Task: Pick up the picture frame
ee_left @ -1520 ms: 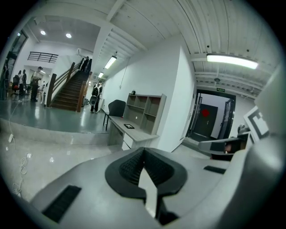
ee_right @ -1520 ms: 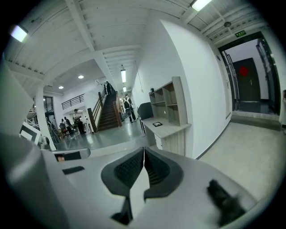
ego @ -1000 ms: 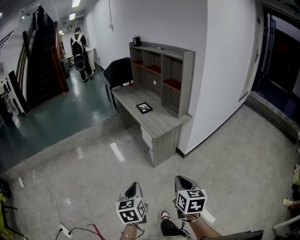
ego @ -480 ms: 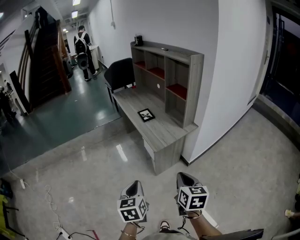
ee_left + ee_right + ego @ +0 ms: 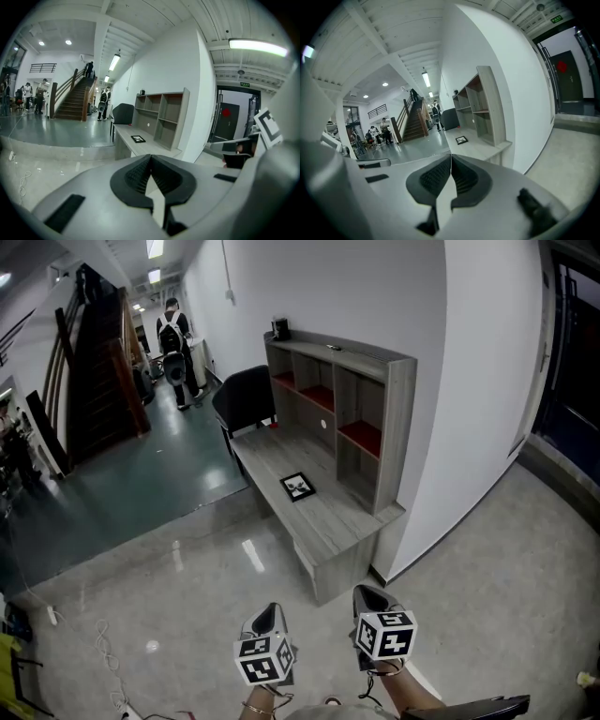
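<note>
Both sets of jaws closed, empty: left gripper [image 5: 268, 610], right gripper [image 5: 368, 598]; frame [image 5: 297, 487] lies flat on desk [image 5: 333, 523], well ahead of me; risk I judge: shut jaws would only shove the flat frame toward the shelf [image 5: 397, 427]; must open first.

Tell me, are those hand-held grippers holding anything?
Nothing. The left hand-held gripper and right hand-held gripper are both shut and empty; the picture frame lies untouched on the desk.
</note>
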The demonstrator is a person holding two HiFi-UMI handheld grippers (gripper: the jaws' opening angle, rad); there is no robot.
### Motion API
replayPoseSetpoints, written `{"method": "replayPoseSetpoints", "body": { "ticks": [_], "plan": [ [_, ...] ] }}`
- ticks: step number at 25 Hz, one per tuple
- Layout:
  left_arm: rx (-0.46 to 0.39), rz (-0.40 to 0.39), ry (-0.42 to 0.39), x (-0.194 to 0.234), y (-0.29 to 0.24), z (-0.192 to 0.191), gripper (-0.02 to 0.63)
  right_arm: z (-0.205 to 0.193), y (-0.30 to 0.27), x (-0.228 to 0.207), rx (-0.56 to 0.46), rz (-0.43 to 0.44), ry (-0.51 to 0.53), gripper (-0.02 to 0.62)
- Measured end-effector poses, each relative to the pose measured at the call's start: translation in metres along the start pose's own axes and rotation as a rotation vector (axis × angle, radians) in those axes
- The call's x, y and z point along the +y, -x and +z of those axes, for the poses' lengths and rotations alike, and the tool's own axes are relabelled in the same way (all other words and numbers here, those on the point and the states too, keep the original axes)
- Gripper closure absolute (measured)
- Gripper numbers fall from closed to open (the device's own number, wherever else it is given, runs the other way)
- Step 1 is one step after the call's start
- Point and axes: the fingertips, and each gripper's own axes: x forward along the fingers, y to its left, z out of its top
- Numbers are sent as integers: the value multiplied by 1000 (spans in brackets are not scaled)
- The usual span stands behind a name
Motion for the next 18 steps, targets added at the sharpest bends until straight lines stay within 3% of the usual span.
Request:
{"method": "replayPoseSetpoints", "body": {
  "ticks": [18],
  "plan": [
    [1,36,-19,-1,-37,15,592,15,-36,-13,12,53,-1,563]
  ]
}}
